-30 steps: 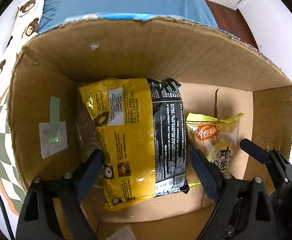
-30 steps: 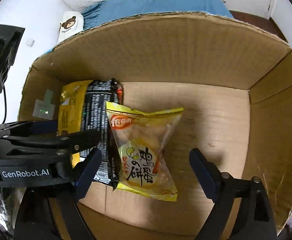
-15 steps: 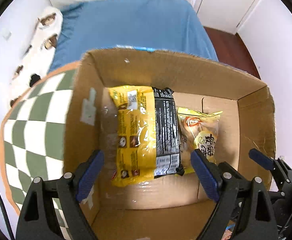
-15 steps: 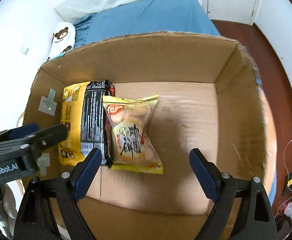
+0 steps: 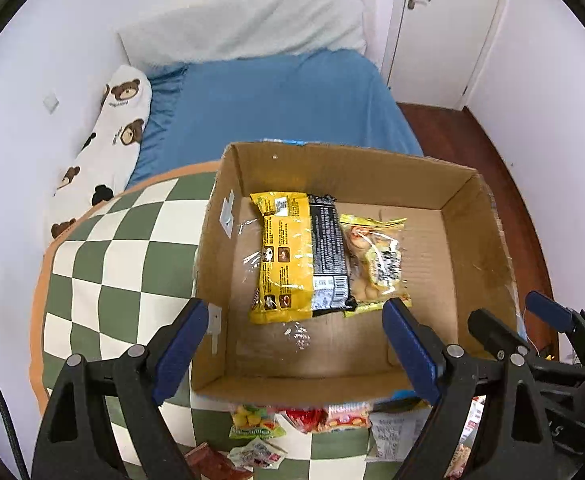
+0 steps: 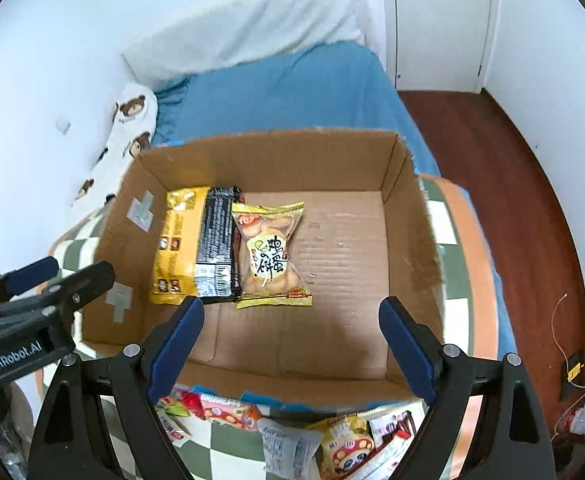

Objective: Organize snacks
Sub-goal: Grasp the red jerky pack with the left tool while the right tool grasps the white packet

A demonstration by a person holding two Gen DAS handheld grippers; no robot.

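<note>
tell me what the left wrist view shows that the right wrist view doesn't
Only the left wrist view shows the wide checkered cushion left of the box, and the right gripper at its right edge. Only the right wrist view shows the bare wooden floor beside the bed with a thin wire, and the left gripper from the side. Both show the cardboard box holding a yellow-black packet and a biscuit bag.

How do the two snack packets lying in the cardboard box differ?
The yellow-and-black packet is larger and opaque; the clear biscuit bag is smaller and shows its contents. The first lies nearer the box's left wall, the second toward the middle. Both lie flat, side by side, edges touching.
</note>
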